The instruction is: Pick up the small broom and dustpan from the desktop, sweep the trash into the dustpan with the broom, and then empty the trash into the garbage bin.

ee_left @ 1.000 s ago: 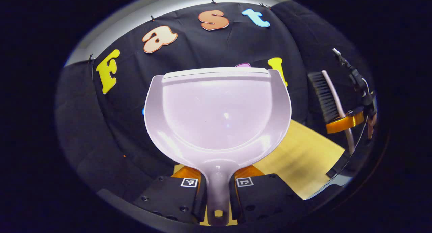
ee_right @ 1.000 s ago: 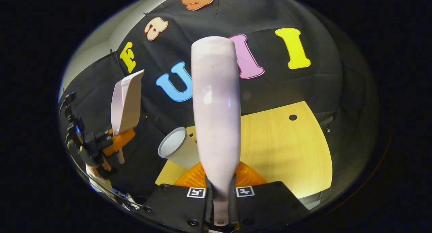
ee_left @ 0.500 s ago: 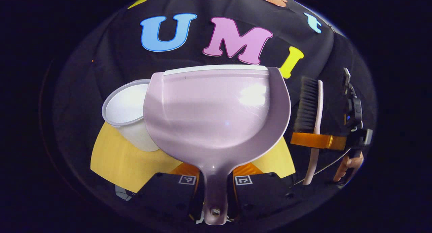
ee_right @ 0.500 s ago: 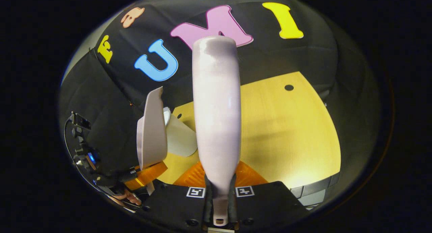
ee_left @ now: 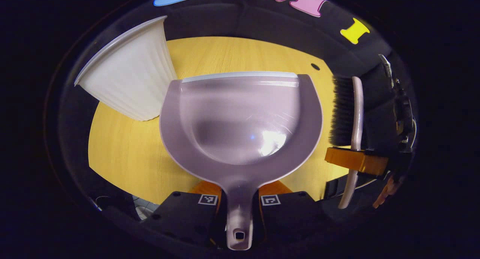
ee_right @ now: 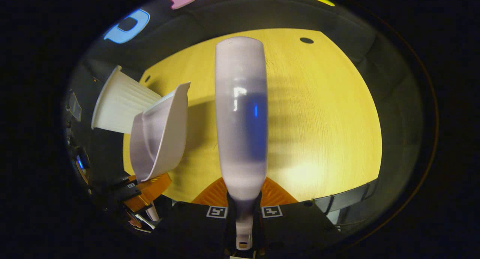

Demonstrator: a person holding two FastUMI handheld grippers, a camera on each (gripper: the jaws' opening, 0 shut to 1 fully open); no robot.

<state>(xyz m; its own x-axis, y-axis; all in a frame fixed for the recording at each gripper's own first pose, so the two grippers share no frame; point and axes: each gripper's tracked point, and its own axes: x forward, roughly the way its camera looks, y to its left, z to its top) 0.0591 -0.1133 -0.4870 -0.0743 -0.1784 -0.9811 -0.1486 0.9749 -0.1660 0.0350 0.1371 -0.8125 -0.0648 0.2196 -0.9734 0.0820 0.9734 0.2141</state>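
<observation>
Above the table, the left gripper was clamped on the dustpan handle; the right gripper pinched the broom handle. The bin stood at the table's far left corner.

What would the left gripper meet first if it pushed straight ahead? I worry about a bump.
Probably the wooden desktop: the dustpan it holds leads, with its front lip nearest the wood. The white garbage bin stands off to the side. Depth is unclear.
</observation>
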